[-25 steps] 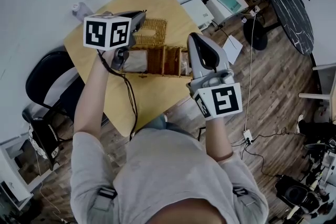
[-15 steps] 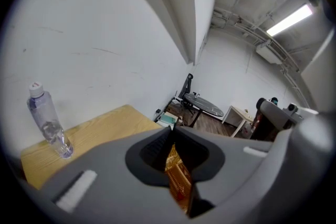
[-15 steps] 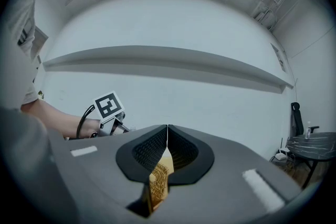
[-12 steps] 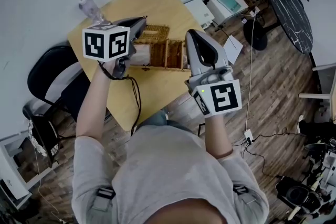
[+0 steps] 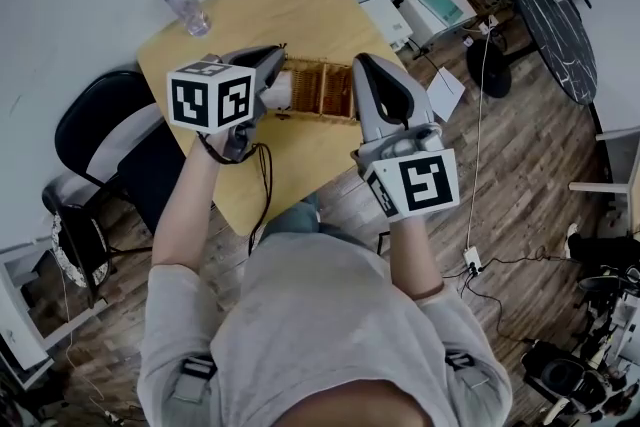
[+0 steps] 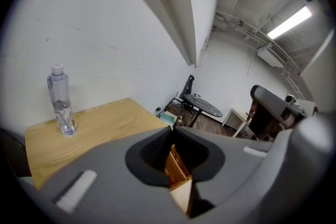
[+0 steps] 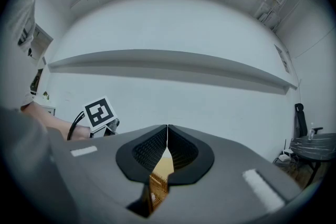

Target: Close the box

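Note:
A wicker box (image 5: 318, 91) stands on the light wooden table (image 5: 300, 5) between my two grippers, with its woven lid down over it as far as I can tell. A white patch shows at its left end. My left gripper (image 5: 279, 56) is at the box's left end, jaws shut with the tips touching. At the box's right end my right gripper (image 5: 363, 65) is shut the same way. In both gripper views the wicker box (image 6: 176, 169) (image 7: 158, 182) shows only through the gap below the shut jaws.
A clear water bottle (image 5: 185, 7) (image 6: 61, 99) stands near the table's far left corner. A black chair (image 5: 100, 125) sits left of the table. On the wooden floor to the right are boxes, cables and a dark round table (image 5: 555, 15).
The lid that lay flat open behind the box has swung up and over the box. Both grippers moved with it toward the far side. The bottle has come into view.

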`<state>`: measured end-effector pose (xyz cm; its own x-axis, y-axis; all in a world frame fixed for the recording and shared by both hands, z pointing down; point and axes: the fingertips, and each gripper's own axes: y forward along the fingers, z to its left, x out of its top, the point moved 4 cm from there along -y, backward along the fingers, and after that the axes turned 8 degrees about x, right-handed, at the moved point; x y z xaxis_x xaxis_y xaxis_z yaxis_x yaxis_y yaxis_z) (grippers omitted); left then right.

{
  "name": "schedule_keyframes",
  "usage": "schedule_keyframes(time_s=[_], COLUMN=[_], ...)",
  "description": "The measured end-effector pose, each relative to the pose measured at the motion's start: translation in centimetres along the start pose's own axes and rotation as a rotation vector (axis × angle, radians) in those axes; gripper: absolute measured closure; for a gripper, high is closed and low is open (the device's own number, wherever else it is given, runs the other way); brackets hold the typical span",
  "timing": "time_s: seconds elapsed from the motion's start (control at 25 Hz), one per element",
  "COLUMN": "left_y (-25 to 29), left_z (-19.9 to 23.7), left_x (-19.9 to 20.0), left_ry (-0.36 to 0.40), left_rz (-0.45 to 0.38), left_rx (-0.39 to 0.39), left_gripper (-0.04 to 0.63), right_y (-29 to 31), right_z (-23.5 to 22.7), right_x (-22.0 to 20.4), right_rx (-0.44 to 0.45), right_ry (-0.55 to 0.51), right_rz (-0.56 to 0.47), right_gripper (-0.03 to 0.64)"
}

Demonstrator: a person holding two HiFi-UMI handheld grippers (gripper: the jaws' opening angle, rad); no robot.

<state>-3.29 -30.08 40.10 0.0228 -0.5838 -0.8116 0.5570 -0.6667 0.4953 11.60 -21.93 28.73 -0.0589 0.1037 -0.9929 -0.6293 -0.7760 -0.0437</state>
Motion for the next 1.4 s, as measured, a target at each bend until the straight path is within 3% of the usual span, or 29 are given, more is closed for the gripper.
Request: schedule_keyframes(time_s=[0.64,1.4], left_y=[-1.4,-0.9], left_z=[0.0,1.1], left_x=[-6.0,-12.2], left_ry=[-0.085,-0.143], left_rz=[0.019,0.1], left_rx=[0.033,0.076], left_gripper=[0.515,0.515], right_y=[-1.0,-1.3], right_z=[1.6,3.2], right_x=[0.3,0.2], right_rx=[0.01,0.017], right_ry=[-0.009,-0.012], right_rz=[0.001,0.012], right_gripper=[0.611,0.611])
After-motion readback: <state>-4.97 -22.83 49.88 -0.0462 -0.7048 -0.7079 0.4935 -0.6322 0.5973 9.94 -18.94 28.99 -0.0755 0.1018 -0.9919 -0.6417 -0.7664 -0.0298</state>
